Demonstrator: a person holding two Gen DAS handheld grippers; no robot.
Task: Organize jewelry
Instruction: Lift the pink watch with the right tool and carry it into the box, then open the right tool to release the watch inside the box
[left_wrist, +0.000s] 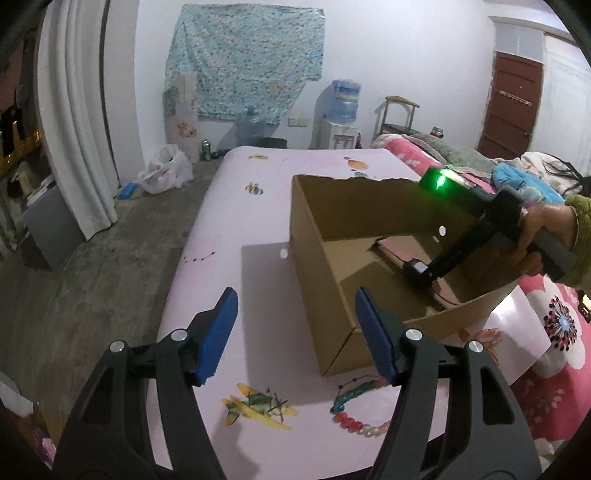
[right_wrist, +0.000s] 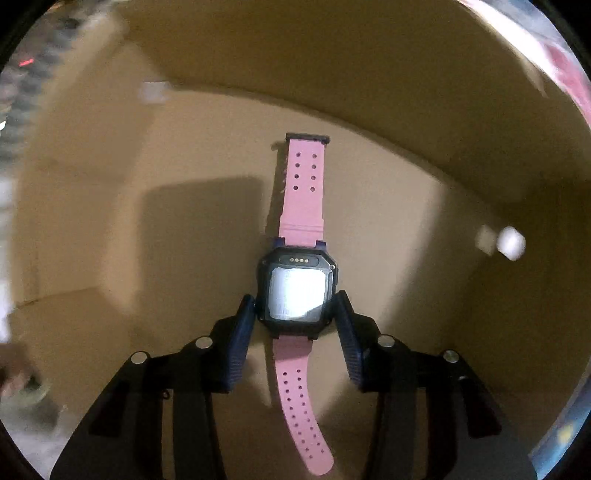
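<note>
A pink-strapped watch (right_wrist: 297, 291) with a dark square case lies face down inside the cardboard box (right_wrist: 406, 122). My right gripper (right_wrist: 295, 314) is inside the box with a blue pad on either side of the watch case, touching or nearly touching it. In the left wrist view the right gripper (left_wrist: 419, 275) reaches down into the box (left_wrist: 310, 266), and the watch (left_wrist: 397, 251) lies under it. My left gripper (left_wrist: 295, 325) is open and empty above the pink table, left of the box. Two bead bracelets, a green one (left_wrist: 351, 393) and a pink one (left_wrist: 364, 428), lie on the table by my right finger.
The pink table (left_wrist: 258, 221) carries printed cartoon pictures. A bed with pink bedding (left_wrist: 554, 332) lies to the right. The concrete floor (left_wrist: 92, 277) lies to the left, with a white plastic bag (left_wrist: 166, 170) and a water dispenser (left_wrist: 340, 122) by the far wall.
</note>
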